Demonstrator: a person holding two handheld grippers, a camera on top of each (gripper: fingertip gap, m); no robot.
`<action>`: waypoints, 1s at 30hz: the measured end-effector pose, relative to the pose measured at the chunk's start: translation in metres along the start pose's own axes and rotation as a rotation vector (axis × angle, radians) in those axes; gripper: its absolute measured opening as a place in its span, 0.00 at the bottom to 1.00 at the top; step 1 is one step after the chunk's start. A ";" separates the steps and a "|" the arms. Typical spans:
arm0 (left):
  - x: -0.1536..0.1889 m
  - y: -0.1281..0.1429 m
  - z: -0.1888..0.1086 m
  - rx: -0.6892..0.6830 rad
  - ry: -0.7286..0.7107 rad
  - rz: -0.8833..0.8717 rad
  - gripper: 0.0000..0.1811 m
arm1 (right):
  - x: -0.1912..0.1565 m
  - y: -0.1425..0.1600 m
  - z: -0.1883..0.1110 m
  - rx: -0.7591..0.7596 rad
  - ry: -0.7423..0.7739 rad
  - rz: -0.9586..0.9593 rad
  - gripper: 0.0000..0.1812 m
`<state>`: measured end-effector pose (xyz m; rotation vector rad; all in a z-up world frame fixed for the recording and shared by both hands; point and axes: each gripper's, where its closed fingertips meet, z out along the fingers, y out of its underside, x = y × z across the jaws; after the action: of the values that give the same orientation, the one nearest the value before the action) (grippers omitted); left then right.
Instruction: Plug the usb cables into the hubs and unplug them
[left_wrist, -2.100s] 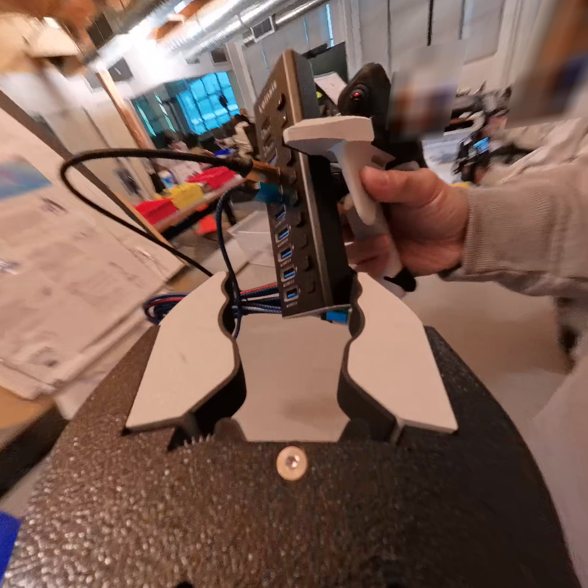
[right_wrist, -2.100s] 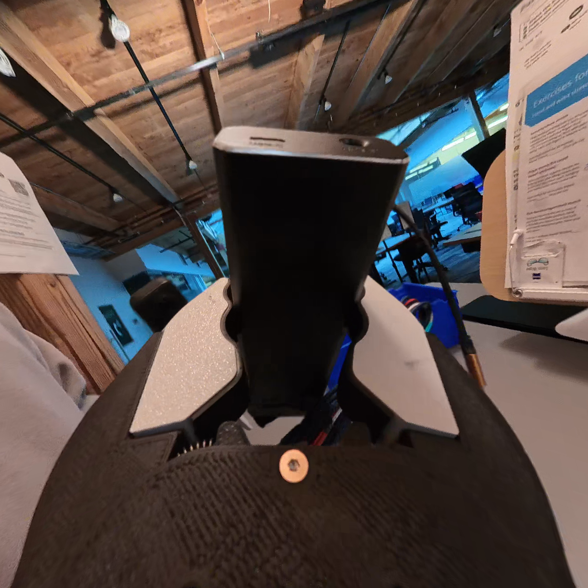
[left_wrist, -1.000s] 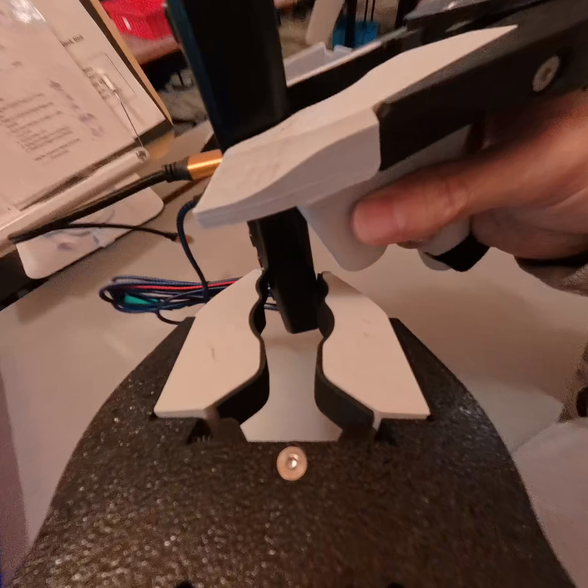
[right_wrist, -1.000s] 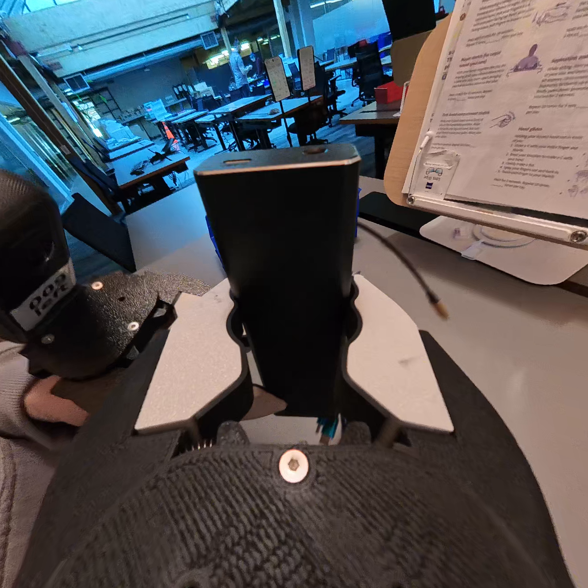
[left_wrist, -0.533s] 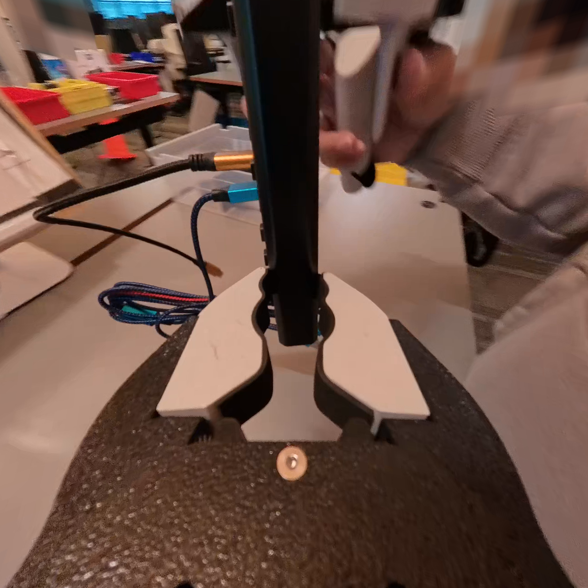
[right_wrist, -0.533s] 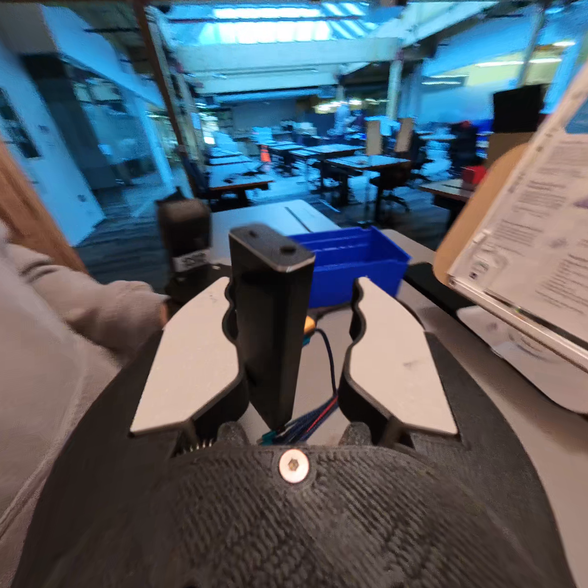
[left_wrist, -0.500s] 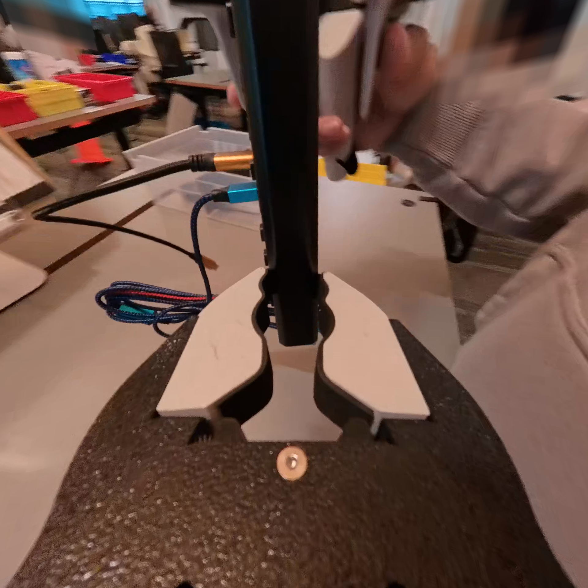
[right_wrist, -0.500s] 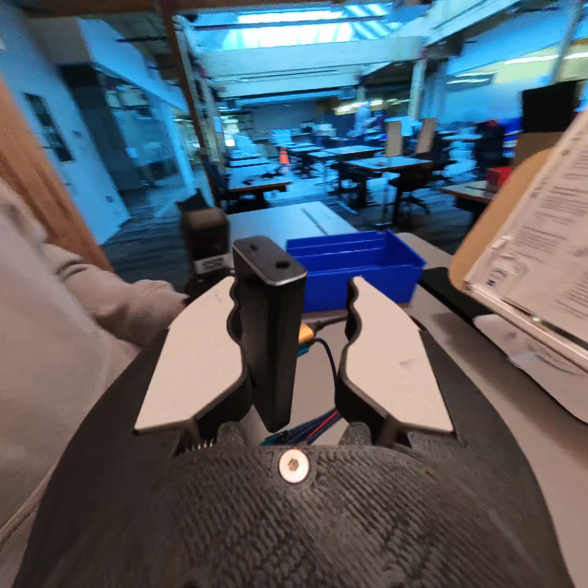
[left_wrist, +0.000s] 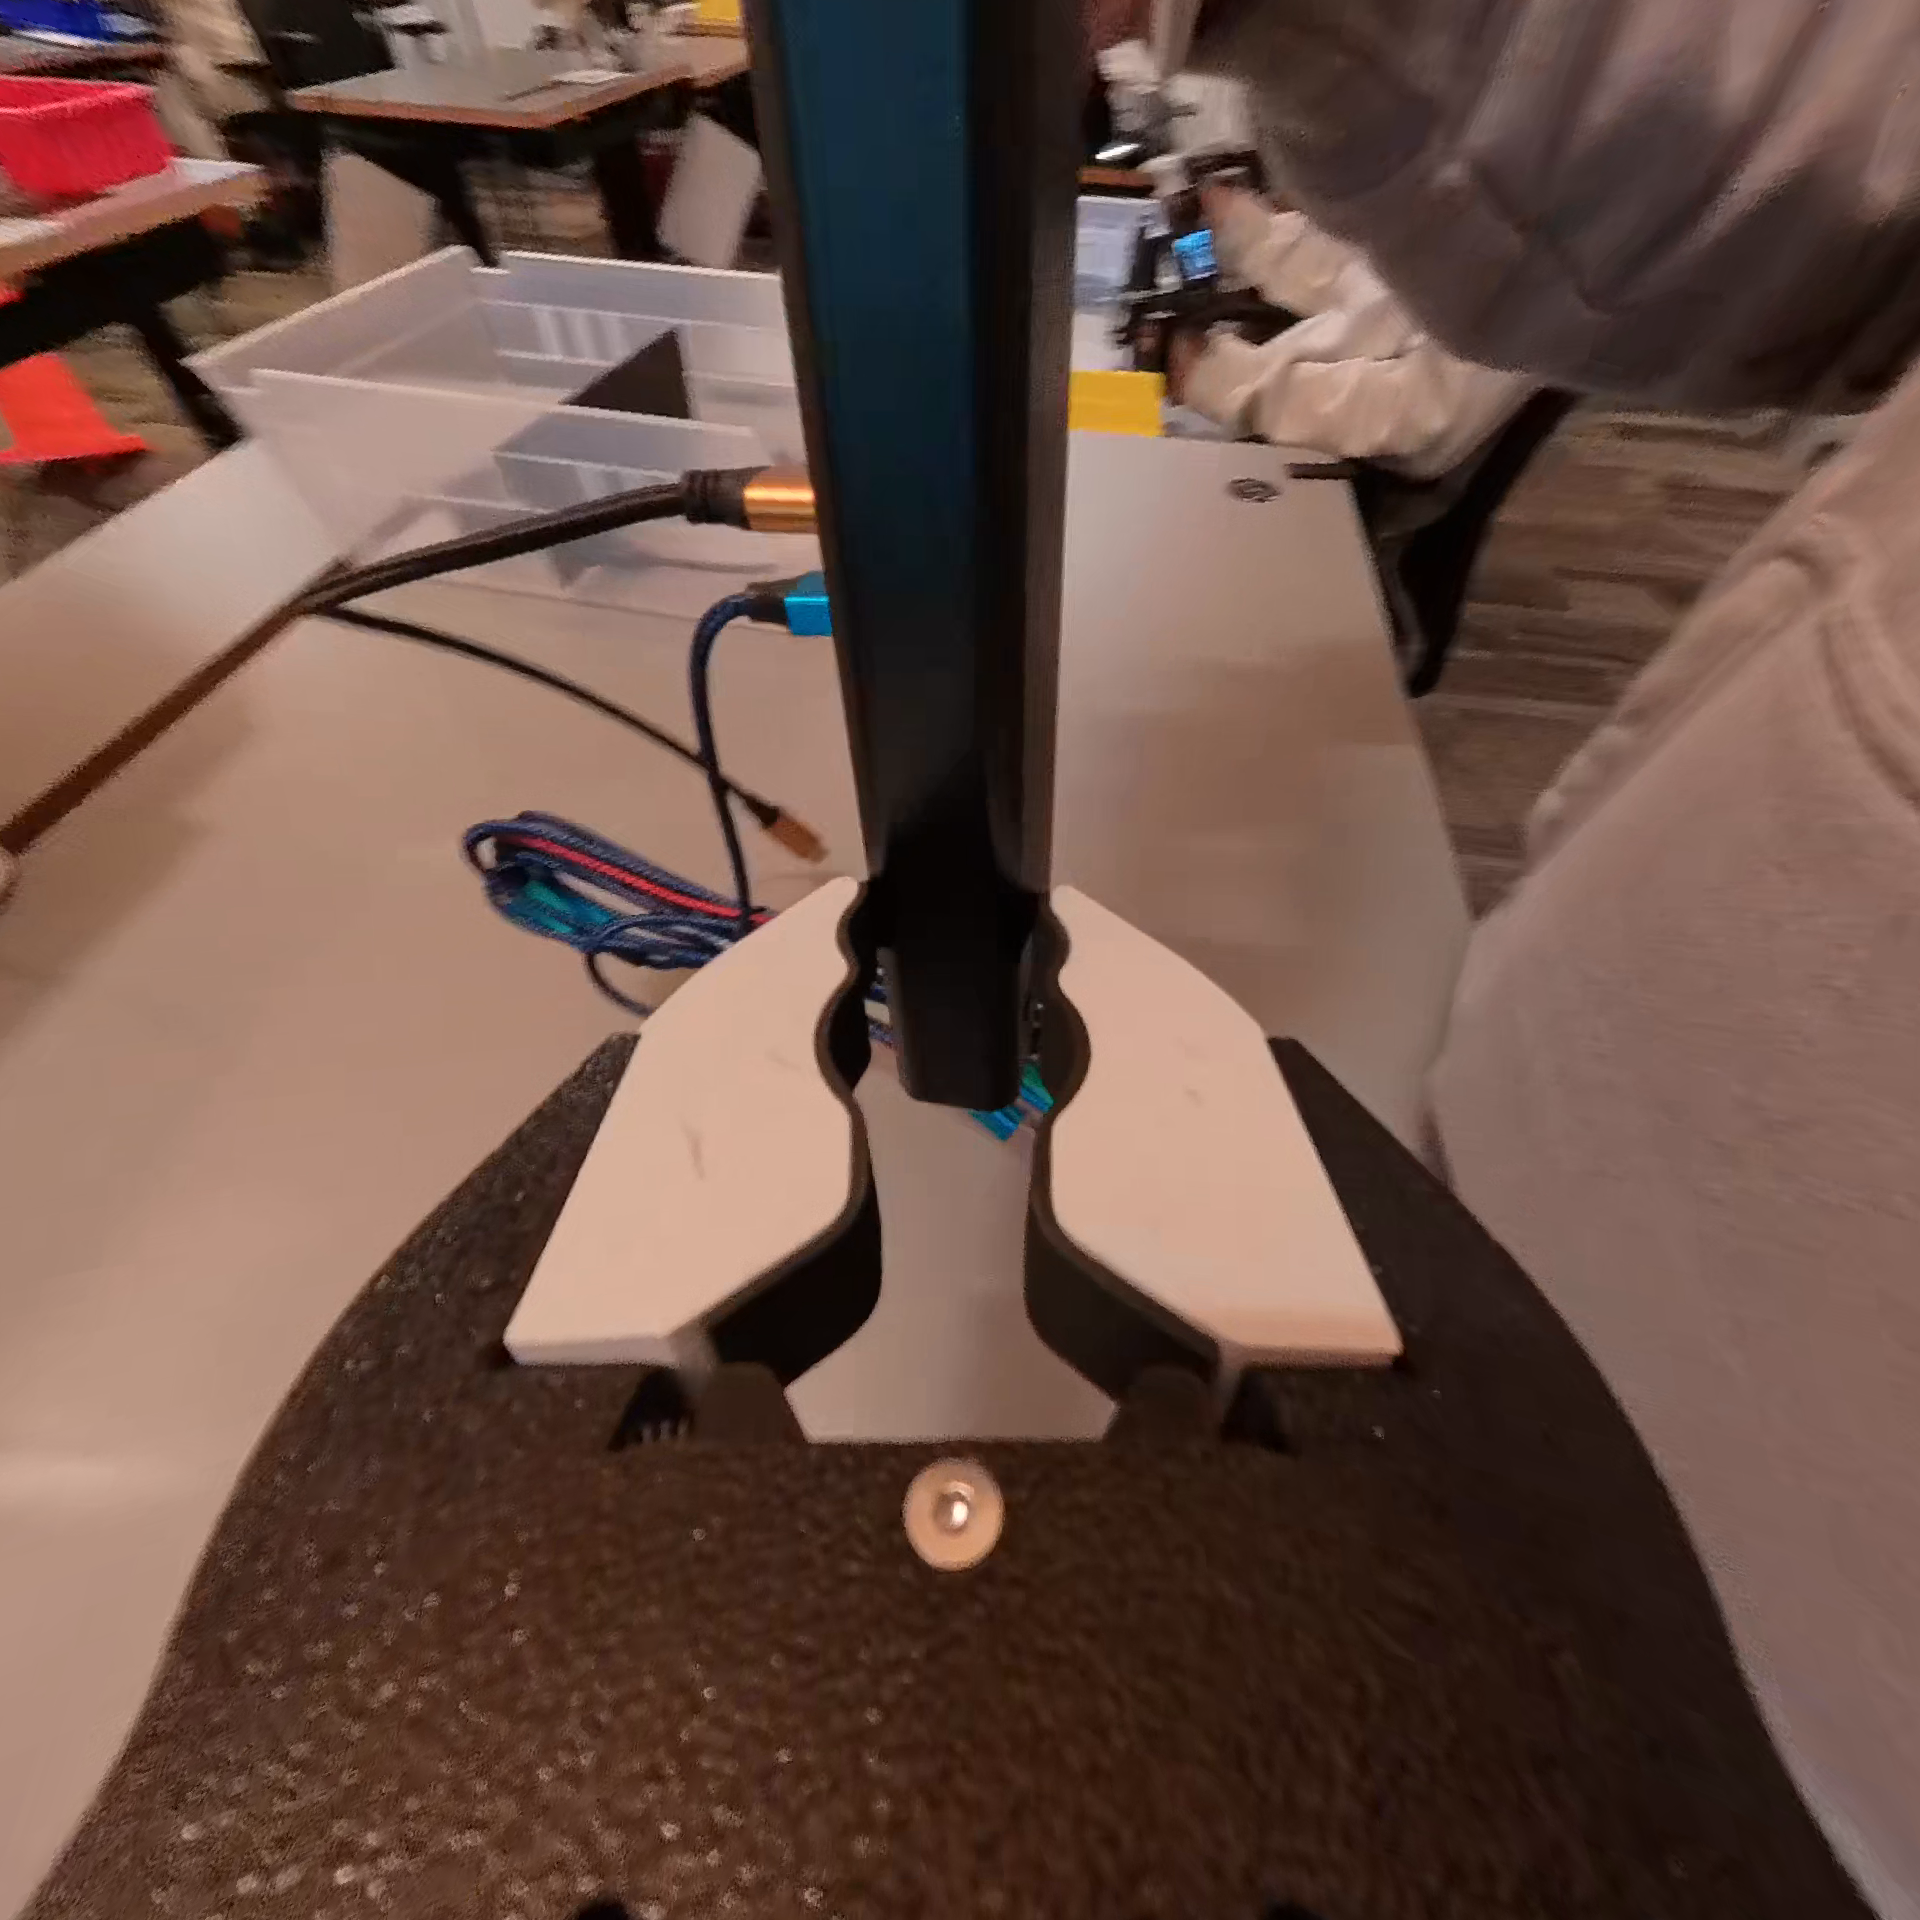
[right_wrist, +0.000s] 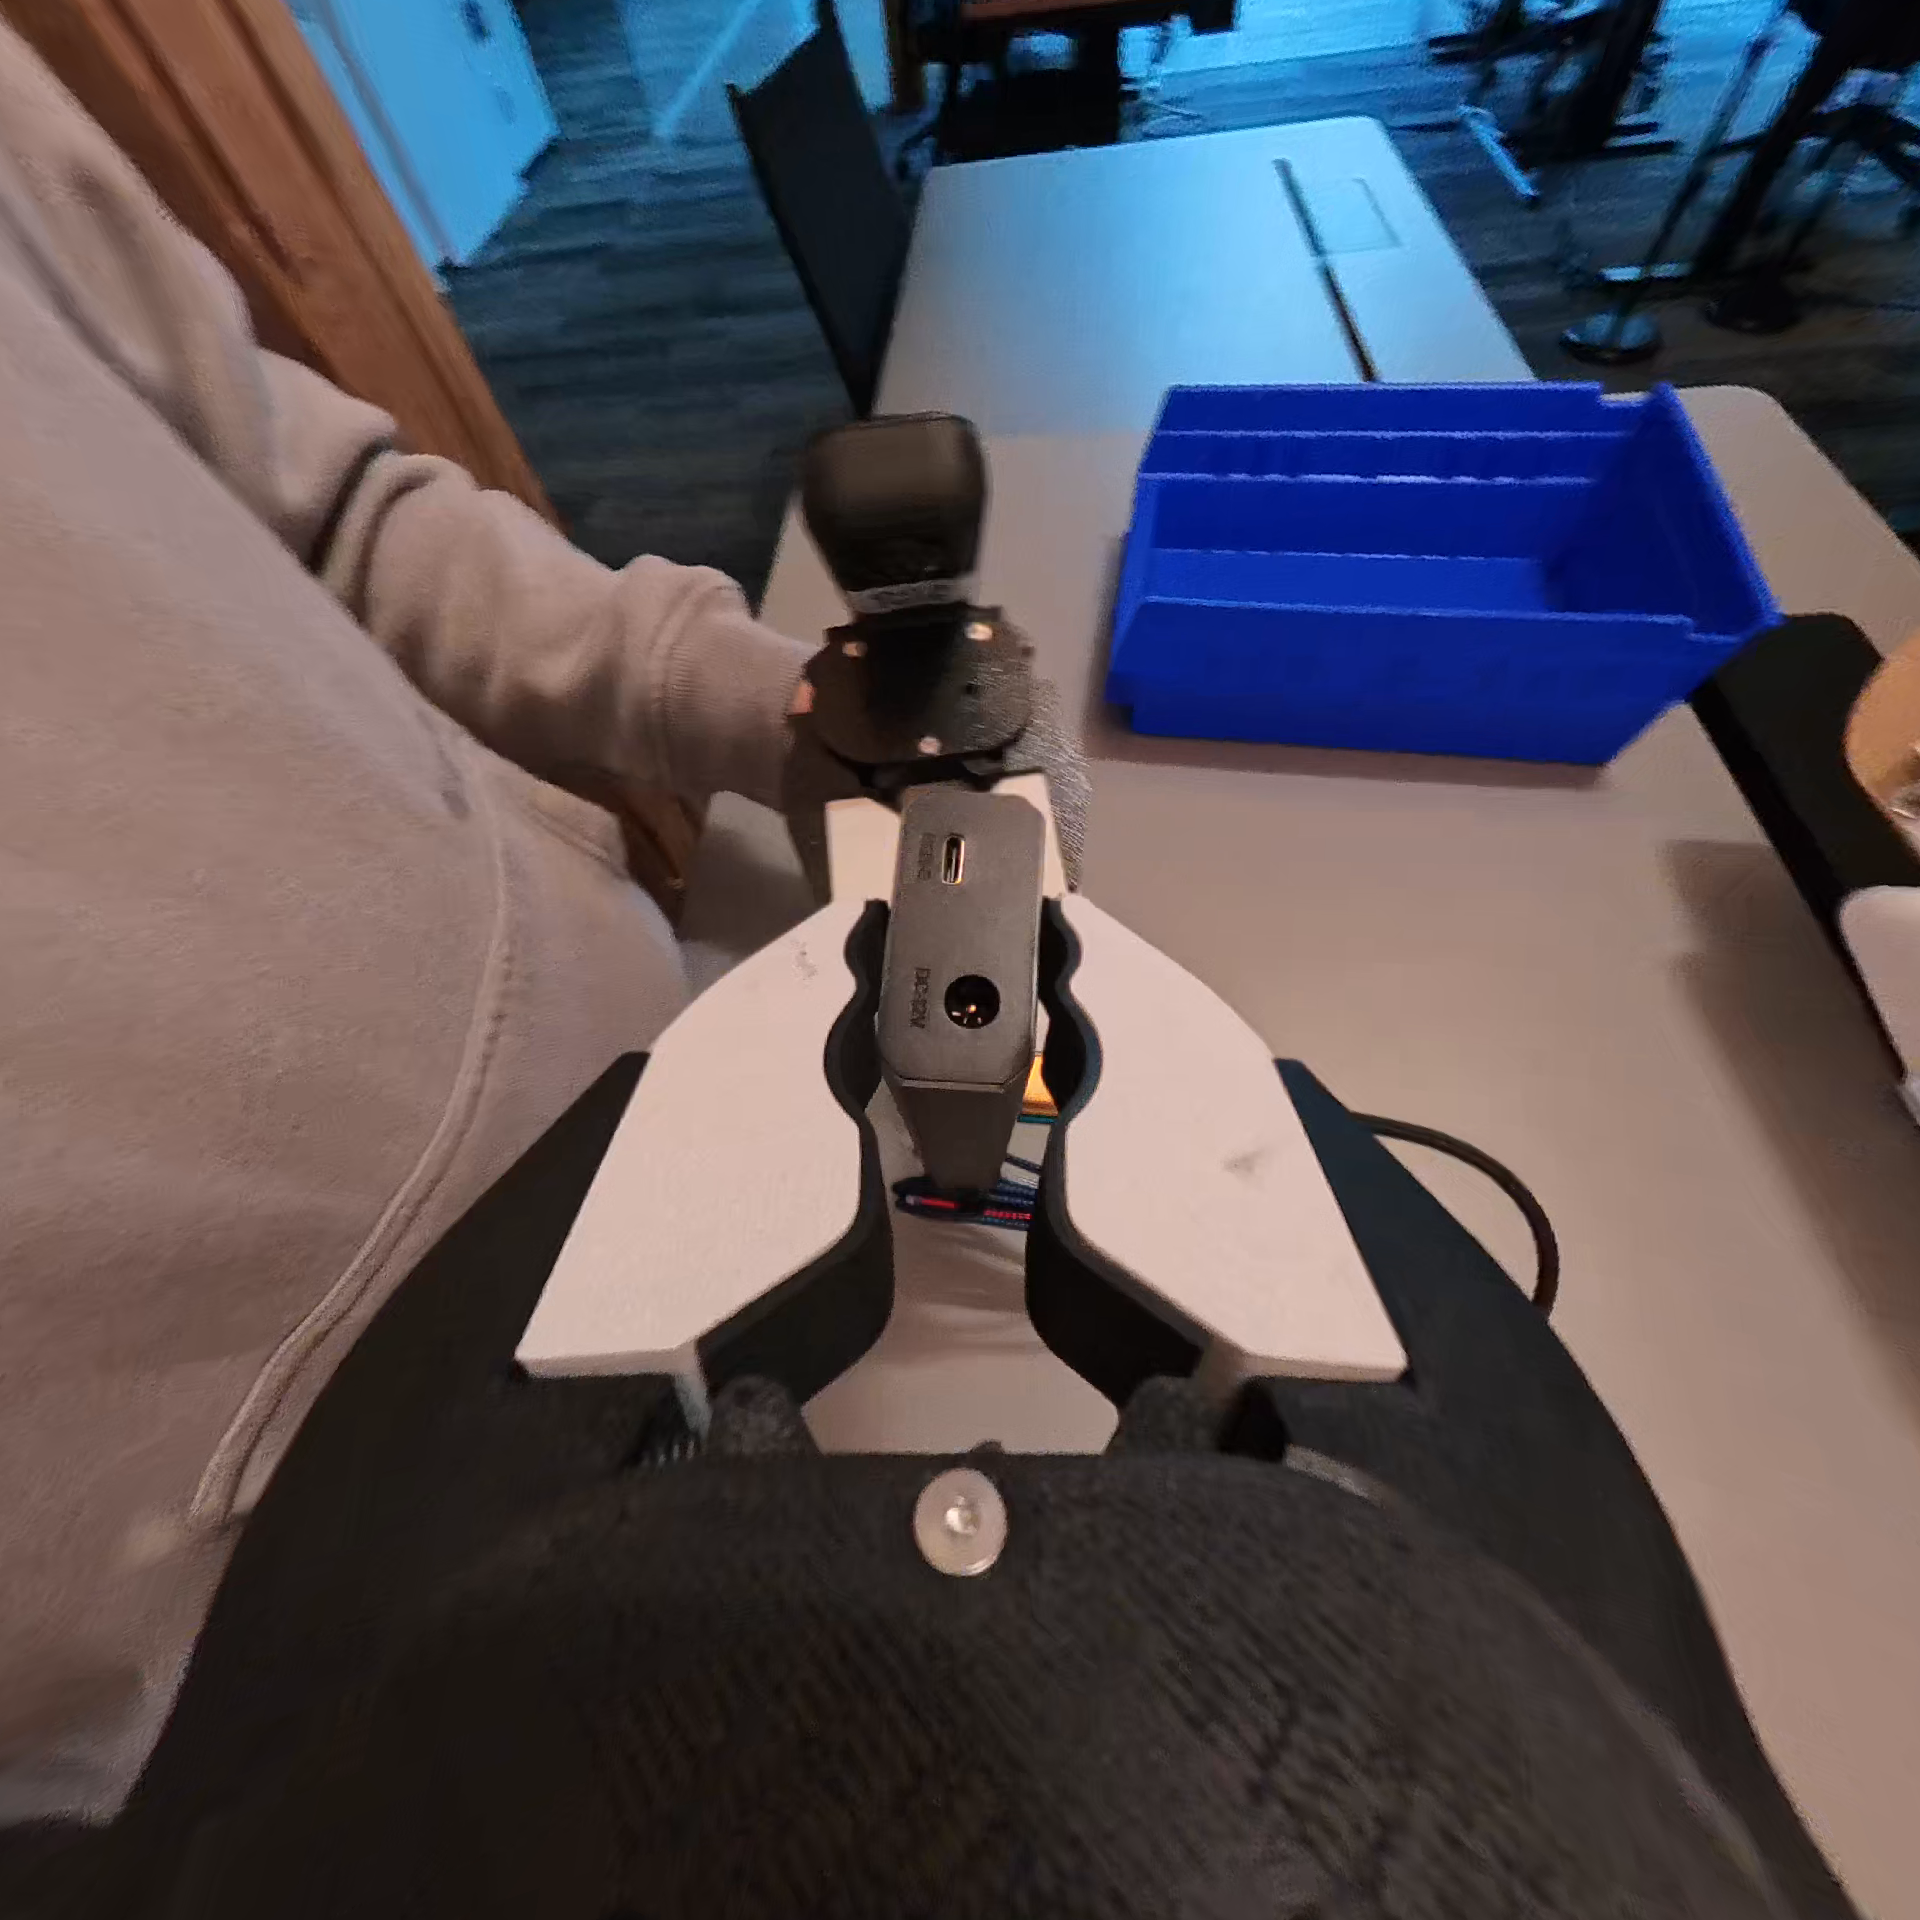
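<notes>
Pinching the black USB hub (left_wrist: 935, 582) upright at centre frame, your left gripper (left_wrist: 954, 997) clamps its lower end, your right gripper (right_wrist: 961, 1018) its upper. Gold-tipped cable (left_wrist: 665, 499) and blue cable (left_wrist: 805, 615) sit plugged; unplugging remains, I judge.

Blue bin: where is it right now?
In the right wrist view, the blue bin sits on the table, upper right, beyond the hub.

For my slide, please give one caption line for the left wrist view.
Left gripper shut on an upright black USB hub, with a gold-tipped cable and a blue cable plugged in.
</notes>
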<state>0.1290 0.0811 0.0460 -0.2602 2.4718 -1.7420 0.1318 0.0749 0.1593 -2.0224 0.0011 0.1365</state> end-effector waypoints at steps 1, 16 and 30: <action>-0.005 0.001 -0.001 0.001 -0.040 0.004 0.16 | 0.005 0.000 0.002 -0.002 0.040 0.017 0.16; -0.074 0.005 0.011 -0.185 -0.754 -0.103 0.43 | 0.048 -0.024 0.024 0.105 0.444 0.315 0.16; -0.004 -0.014 0.030 0.045 -0.045 -0.104 0.40 | 0.017 -0.021 0.008 0.042 0.035 0.004 0.49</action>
<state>0.1394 0.0495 0.0489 -0.4259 2.4249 -1.8082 0.1497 0.0929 0.1732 -1.9827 0.0303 0.1029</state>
